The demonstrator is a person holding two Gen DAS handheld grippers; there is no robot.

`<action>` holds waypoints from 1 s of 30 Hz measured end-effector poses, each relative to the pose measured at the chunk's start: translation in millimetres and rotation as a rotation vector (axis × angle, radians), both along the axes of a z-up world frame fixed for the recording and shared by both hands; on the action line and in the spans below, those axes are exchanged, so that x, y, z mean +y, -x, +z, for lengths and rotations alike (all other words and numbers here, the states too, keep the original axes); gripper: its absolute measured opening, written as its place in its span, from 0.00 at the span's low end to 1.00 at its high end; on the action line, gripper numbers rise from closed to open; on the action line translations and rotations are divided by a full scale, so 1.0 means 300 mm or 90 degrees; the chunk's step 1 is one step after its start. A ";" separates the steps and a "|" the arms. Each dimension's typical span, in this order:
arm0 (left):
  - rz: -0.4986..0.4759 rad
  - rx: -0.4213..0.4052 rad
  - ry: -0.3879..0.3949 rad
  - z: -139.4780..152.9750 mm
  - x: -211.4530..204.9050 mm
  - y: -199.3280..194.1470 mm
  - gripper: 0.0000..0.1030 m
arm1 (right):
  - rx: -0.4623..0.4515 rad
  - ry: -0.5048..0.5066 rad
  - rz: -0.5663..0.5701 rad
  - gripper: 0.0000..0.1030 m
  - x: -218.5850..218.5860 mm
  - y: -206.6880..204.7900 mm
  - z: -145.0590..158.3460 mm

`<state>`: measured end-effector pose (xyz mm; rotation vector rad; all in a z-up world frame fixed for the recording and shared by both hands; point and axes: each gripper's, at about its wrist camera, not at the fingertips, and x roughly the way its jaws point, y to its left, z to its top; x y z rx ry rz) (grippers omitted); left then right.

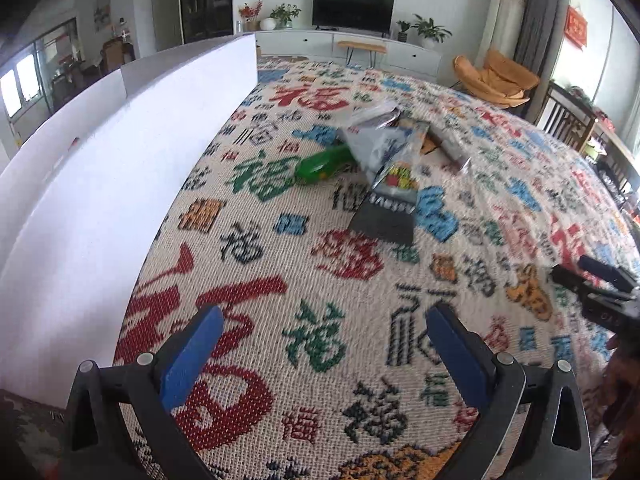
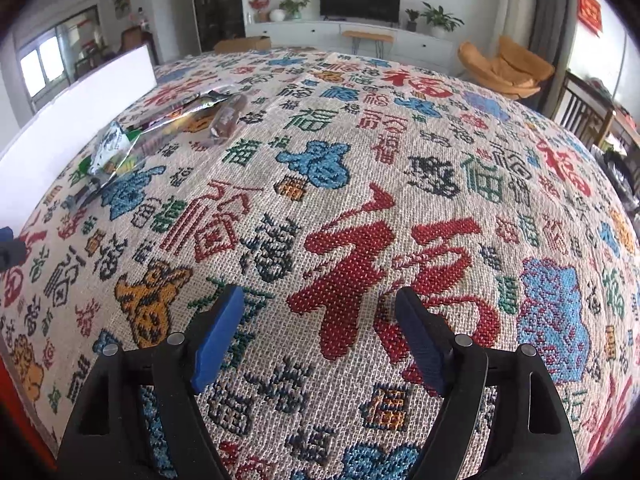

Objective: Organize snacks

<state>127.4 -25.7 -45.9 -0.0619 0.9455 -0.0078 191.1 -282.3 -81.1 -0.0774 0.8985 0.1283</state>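
Observation:
A heap of snack packets (image 1: 390,148) lies on the patterned tablecloth (image 1: 280,280), well ahead of my left gripper (image 1: 324,320). It includes a green packet (image 1: 320,162), silvery bags and a dark packet (image 1: 386,220) nearest me. The left jaws stand wide open with only cloth between the blue pads. In the right wrist view the same snack heap (image 2: 160,132) lies far up to the left, with a brownish packet (image 2: 228,120) at its right end. My right gripper (image 2: 320,300) is open over bare tablecloth (image 2: 400,220), holding nothing. The right gripper's black body (image 1: 600,288) shows at the left view's right edge.
A long white box wall (image 1: 120,168) runs along the table's left side, also seen as a white box (image 2: 80,108) in the right view. Beyond the table stand a TV cabinet (image 1: 352,44), an orange chair (image 1: 496,76) and dark wooden chairs (image 1: 568,120).

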 end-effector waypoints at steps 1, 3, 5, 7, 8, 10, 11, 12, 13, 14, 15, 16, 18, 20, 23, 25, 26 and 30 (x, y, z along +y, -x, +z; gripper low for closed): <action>-0.001 0.020 -0.004 -0.013 -0.005 -0.013 0.96 | 0.000 -0.005 0.000 0.79 -0.003 0.008 -0.001; -0.008 0.003 0.004 -0.003 -0.005 -0.013 0.97 | 0.000 -0.004 0.000 0.79 -0.006 0.009 -0.001; -0.010 0.010 0.007 -0.011 -0.005 -0.014 0.97 | 0.000 -0.001 0.000 0.79 -0.007 0.010 -0.003; -0.010 0.032 0.010 -0.029 0.000 -0.025 0.97 | -0.001 -0.001 0.000 0.79 -0.005 0.010 -0.003; -0.007 0.043 0.010 -0.039 0.003 -0.033 0.97 | -0.001 -0.001 0.000 0.79 -0.005 0.009 -0.002; -0.007 0.045 0.000 -0.042 -0.002 -0.037 0.98 | -0.001 -0.001 0.000 0.79 -0.005 0.009 -0.002; -0.009 0.047 -0.008 -0.047 -0.010 -0.037 0.98 | -0.001 -0.001 0.000 0.79 -0.005 0.009 -0.002; -0.013 0.050 -0.017 -0.052 -0.019 -0.038 1.00 | -0.001 -0.001 0.000 0.79 -0.006 0.009 -0.002; -0.016 0.051 -0.030 -0.055 -0.028 -0.038 1.00 | -0.001 -0.001 0.000 0.79 -0.005 0.009 -0.002; -0.017 0.050 -0.030 -0.055 -0.031 -0.035 1.00 | -0.001 -0.001 0.000 0.79 -0.007 0.009 -0.002; -0.017 0.051 -0.027 -0.056 -0.028 -0.035 1.00 | -0.001 -0.001 0.000 0.79 -0.007 0.009 -0.002; -0.018 0.051 -0.027 -0.054 -0.028 -0.035 1.00 | -0.001 -0.001 0.000 0.79 -0.004 0.009 -0.002; -0.018 0.050 -0.028 -0.054 -0.029 -0.035 1.00 | -0.001 -0.001 0.000 0.79 -0.005 0.009 -0.002; -0.019 0.051 -0.028 -0.054 -0.029 -0.034 1.00 | -0.001 -0.001 0.000 0.79 -0.006 0.009 -0.002; -0.020 0.051 -0.028 -0.055 -0.028 -0.034 1.00 | -0.001 -0.001 0.000 0.79 -0.006 0.009 -0.003; -0.020 0.051 -0.028 -0.054 -0.029 -0.034 1.00 | -0.001 -0.001 0.000 0.79 -0.003 0.009 -0.003; -0.020 0.051 -0.028 -0.054 -0.028 -0.034 1.00 | -0.001 -0.001 0.000 0.79 -0.003 0.009 -0.003; -0.019 0.050 -0.029 -0.055 -0.029 -0.033 1.00 | -0.001 -0.001 0.000 0.79 -0.003 0.009 -0.003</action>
